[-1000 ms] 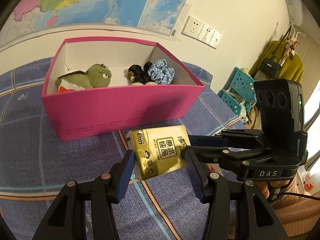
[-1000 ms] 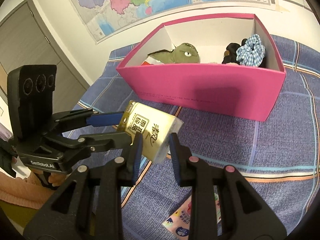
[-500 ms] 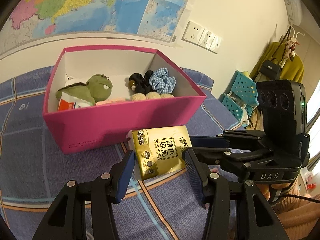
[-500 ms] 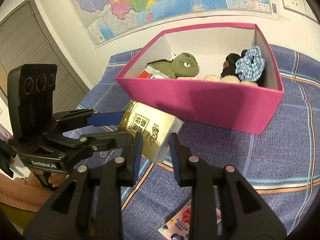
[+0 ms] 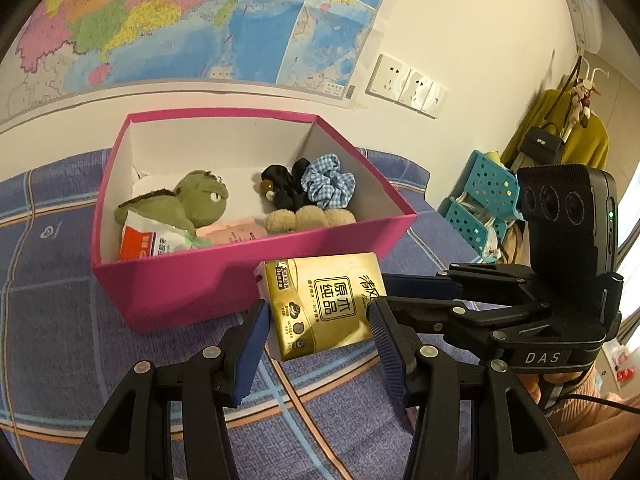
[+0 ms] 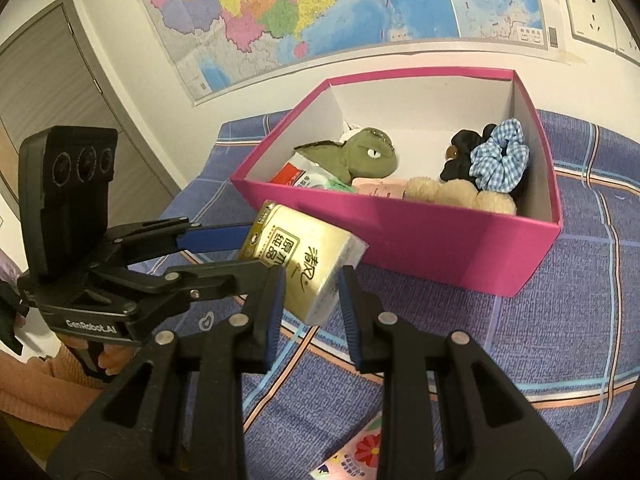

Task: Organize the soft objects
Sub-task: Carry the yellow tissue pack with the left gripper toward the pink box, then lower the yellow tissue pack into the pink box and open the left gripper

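Observation:
A gold tissue pack (image 5: 324, 304) hangs just in front of the pink box (image 5: 192, 280), held from both sides. My left gripper (image 5: 318, 310) is shut on its long sides. My right gripper (image 6: 312, 278) is shut on one end of the tissue pack (image 6: 296, 256), coming in from the right in the left wrist view (image 5: 382, 290). The left gripper (image 6: 256, 250) shows at the left of the right wrist view. Inside the pink box (image 6: 440, 240) lie a green plush (image 5: 200, 200), a blue checked scrunchie (image 5: 328, 182), a black scrunchie (image 5: 284, 188), a beige plush (image 5: 308, 216) and a red-and-white packet (image 5: 140, 240).
The box stands on a blue checked bedspread (image 5: 60, 320) against a wall with a map (image 5: 180, 20) and sockets (image 5: 404, 84). A teal basket (image 5: 480, 208) stands at the right. A colourful flat packet (image 6: 352, 456) lies on the bedspread near me. A door (image 6: 60, 80) is at the left.
Both grippers have risen a little with the tissue pack, keeping their grip. The pack now overlaps the box's front rim, and more of the box's inside shows.

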`<action>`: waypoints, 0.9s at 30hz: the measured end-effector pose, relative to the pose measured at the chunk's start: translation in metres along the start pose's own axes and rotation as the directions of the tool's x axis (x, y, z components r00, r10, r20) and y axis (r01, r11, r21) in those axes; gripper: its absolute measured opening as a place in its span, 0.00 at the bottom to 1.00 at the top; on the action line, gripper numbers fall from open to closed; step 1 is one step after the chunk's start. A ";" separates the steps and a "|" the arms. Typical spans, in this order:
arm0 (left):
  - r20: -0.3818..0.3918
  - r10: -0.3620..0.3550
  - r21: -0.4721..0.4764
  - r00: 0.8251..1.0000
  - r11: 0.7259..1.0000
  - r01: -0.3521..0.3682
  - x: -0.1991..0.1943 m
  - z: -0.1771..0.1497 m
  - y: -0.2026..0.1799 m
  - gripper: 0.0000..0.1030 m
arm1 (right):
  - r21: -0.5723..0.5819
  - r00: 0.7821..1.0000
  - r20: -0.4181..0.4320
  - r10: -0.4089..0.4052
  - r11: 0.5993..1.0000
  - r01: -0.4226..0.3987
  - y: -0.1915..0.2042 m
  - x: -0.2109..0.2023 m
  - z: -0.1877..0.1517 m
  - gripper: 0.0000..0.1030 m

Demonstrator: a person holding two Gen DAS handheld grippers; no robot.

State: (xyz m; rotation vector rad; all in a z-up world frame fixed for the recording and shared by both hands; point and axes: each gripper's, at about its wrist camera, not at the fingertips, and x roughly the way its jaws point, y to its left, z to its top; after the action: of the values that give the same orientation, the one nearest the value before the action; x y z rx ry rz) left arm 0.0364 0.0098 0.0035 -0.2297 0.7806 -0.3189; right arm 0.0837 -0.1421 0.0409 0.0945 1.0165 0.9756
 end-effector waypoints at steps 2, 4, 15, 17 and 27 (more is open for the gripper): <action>0.004 -0.002 0.000 1.000 1.000 0.002 0.000 0.002 0.001 0.50 | -0.002 1.000 0.004 0.000 1.000 0.000 0.000 -0.001 0.002 0.29; 0.008 -0.004 0.000 1.000 1.000 0.004 0.000 0.004 0.001 0.50 | -0.006 1.000 0.008 -0.002 1.000 0.002 0.000 -0.001 0.004 0.29; 0.026 -0.006 0.003 1.000 1.000 0.006 0.001 0.014 0.003 0.50 | -0.010 1.000 0.030 0.002 1.000 -0.001 -0.005 -0.002 0.016 0.29; 0.030 -0.005 0.005 1.000 1.000 0.005 0.000 0.016 0.003 0.50 | -0.012 0.999 0.034 0.001 1.000 -0.001 -0.005 -0.003 0.018 0.29; 0.041 -0.011 0.006 0.999 1.000 0.011 0.001 0.026 0.003 0.50 | -0.014 0.998 0.056 -0.002 1.000 0.003 -0.006 -0.006 0.026 0.29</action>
State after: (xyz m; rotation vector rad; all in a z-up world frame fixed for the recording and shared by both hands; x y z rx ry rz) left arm 0.0565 0.0149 0.0199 -0.2341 0.7381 -0.3259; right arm 0.1066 -0.1408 0.0563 0.1084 0.9578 0.9732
